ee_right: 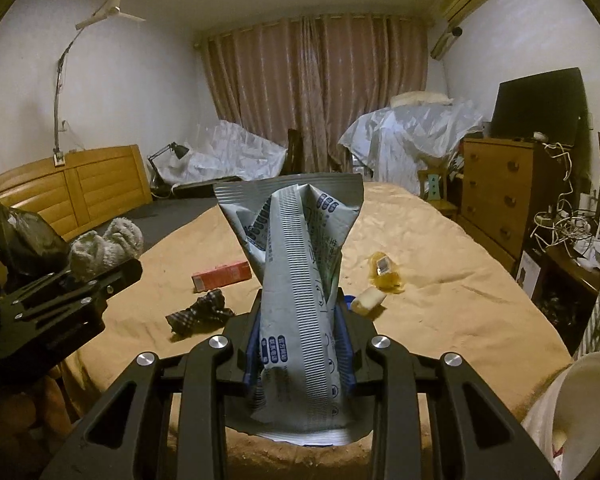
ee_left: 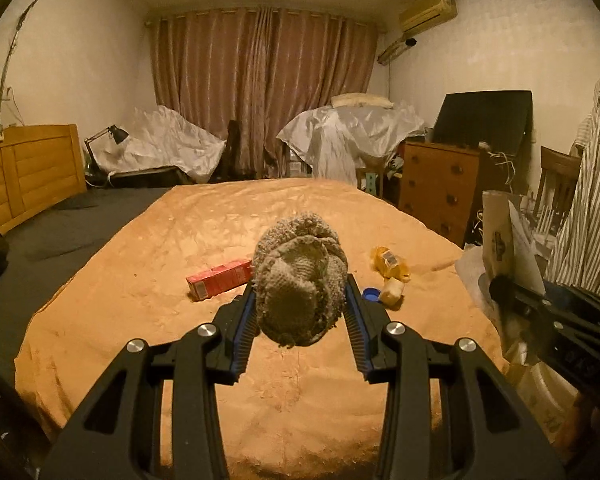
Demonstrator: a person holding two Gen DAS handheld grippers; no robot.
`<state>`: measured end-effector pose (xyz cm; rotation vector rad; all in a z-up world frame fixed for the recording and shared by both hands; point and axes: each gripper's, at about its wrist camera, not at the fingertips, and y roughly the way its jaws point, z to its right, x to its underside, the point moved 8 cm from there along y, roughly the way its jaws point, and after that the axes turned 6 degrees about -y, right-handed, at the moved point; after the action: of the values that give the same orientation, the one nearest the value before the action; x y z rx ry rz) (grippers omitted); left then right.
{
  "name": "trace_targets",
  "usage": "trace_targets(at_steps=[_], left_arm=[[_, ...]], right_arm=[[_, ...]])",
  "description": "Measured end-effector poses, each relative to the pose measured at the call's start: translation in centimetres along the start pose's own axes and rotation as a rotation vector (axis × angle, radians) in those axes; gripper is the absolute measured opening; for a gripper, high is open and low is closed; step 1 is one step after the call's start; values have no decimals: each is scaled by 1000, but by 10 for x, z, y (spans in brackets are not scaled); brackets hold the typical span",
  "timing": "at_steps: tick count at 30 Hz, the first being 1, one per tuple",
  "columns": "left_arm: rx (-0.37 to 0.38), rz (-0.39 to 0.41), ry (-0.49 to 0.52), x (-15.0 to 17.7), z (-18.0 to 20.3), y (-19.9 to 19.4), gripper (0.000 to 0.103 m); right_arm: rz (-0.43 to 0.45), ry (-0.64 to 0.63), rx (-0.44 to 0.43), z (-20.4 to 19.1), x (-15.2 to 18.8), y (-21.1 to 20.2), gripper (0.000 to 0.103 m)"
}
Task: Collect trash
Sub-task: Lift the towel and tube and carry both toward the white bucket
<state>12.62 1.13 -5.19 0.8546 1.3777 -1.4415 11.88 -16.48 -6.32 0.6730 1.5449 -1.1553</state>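
My left gripper is shut on a balled grey knitted sock and holds it above the orange bedspread; it also shows in the right wrist view. My right gripper is shut on a crumpled silver snack bag, held upright over the bed. On the bed lie a red carton, a yellow wrapper, a small pale bottle with a blue cap, and a dark checked cloth.
A wooden headboard stands at the left, a chest of drawers at the right. Plastic-covered furniture lines the curtain wall. A white bag and papers sit by the bed's right edge.
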Motion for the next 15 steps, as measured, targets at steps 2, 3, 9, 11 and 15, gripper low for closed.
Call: trace_targets(at_steps=[2,3,9,11,15], left_arm=[[0,2,0,-1,0,-3,39],[-1,3,-1,-2,1,-4,39],[6,19,-4,-7,-1,-12,39],[9,20,0,-5,0,-13,39],[14,17,3,-5,2,-13,39]], right_arm=[[8,3,2,-1,-2,-12,33],[13,2,3,-1,-3,-16,33],[24,0,2,1,-5,-31,33],[24,-2,2,1,-5,-32,33],[24,-2,2,0,-6,-33,33]])
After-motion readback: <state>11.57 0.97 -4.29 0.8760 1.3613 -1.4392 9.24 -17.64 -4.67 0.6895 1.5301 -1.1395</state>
